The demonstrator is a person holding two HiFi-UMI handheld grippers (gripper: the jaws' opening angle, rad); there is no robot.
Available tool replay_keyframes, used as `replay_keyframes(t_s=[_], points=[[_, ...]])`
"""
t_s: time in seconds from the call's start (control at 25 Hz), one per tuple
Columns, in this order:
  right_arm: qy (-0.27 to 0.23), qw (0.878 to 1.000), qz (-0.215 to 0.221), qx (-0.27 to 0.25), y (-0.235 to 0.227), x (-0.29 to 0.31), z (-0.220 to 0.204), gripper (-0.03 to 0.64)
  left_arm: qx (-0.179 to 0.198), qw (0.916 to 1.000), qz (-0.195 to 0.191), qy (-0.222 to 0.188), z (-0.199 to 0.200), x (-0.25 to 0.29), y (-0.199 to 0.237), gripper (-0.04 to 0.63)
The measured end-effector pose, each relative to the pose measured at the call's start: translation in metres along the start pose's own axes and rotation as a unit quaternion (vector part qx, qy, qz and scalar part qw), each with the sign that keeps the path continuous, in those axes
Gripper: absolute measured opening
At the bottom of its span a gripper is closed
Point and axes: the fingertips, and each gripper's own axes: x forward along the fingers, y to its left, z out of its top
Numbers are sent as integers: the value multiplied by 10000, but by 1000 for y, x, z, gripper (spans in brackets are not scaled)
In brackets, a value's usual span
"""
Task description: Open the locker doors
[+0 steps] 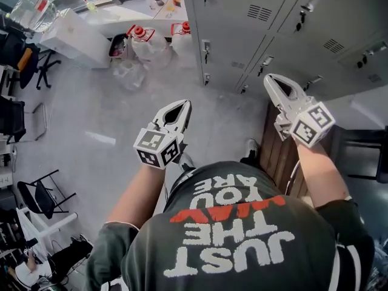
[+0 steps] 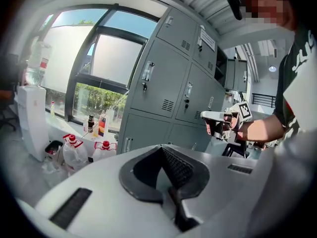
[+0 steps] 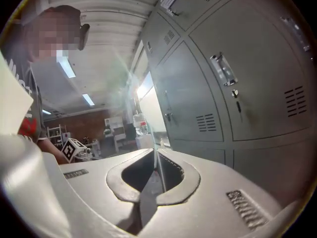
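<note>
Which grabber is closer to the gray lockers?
Right. The right gripper points close at the lockers; the left gripper is farther back, out over the floor.

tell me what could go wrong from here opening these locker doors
1. The right tool and left tool both have their jaws together; unless opened, they may only bump a locker handle rather than grip it.
2. A key hangs just below that handle and could get snagged instead.
3. Bottles stand beside the lowest lockers; a door swinging out might knock them.
</note>
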Motion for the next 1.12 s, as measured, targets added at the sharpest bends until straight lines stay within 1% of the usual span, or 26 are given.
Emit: replay_keyframes(t_s=[0.32, 0.44, 0.52, 0.64, 0.72, 0.8, 0.88, 0.96, 1.12], points=[[511, 9987, -66, 37, 36, 73, -42, 41, -226, 9997, 74, 59, -43, -39, 52, 5], [566, 9982, -122, 181, 42, 89, -57, 41, -359, 9992, 131, 137, -58, -49, 70, 5], [530, 9982, -100, 276, 40, 99, -61, 41, -403, 9987, 175, 260, -67, -47, 80, 5], [535, 9981, 126, 287, 26, 108, -74, 41, -352, 9979, 311, 440, -77, -28, 86, 5], [621, 9970, 316, 323, 13, 109, -91, 41, -331, 9970, 484, 509, -86, -9, 83, 5], [750, 9952, 475, 414, -3, 112, -114, 41, -435, 9949, 708, 579, -98, 11, 79, 5], [883, 9931, 619, 450, -20, 121, -137, 41, -642, 9923, 841, 638, -112, 32, 76, 5], [958, 9917, 718, 467, -32, 129, -157, 41, -775, 9908, 838, 730, -127, 51, 74, 5], [992, 9912, 787, 393, -49, 147, -194, 41, -845, 9899, 831, 783, -156, 79, 88, 5]])
